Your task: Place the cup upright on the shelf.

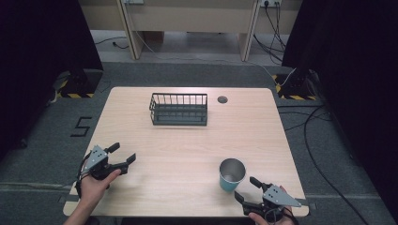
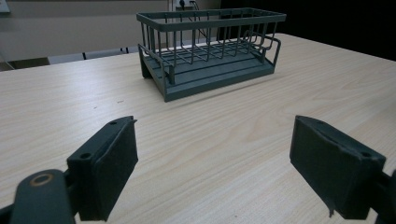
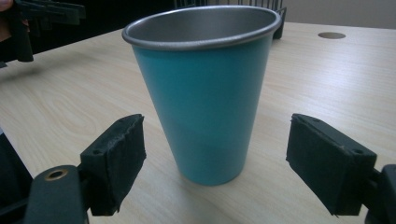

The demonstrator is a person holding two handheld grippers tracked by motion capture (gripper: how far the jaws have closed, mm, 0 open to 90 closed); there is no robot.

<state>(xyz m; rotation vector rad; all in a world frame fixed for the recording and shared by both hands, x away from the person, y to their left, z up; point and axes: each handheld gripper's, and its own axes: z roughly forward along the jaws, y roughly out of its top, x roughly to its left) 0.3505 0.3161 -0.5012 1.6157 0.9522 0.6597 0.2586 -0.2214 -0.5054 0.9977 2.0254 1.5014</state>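
A teal cup (image 1: 232, 174) with a steel rim and inside stands upright near the table's front right. My right gripper (image 1: 247, 189) sits just in front of it, open; in the right gripper view the cup (image 3: 205, 88) rises a little beyond and between the two jaws, touching neither. A dark wire basket (image 1: 179, 108) stands empty at the back middle of the table. My left gripper (image 1: 123, 154) is open near the front left edge, aimed toward the basket (image 2: 210, 51), which is well ahead of its jaws.
The wooden table (image 1: 187, 150) has a round cable hole (image 1: 222, 99) right of the basket. Cables trail over the grey floor to the right. The left hand's gripper (image 3: 32, 21) appears at the upper left of the right gripper view.
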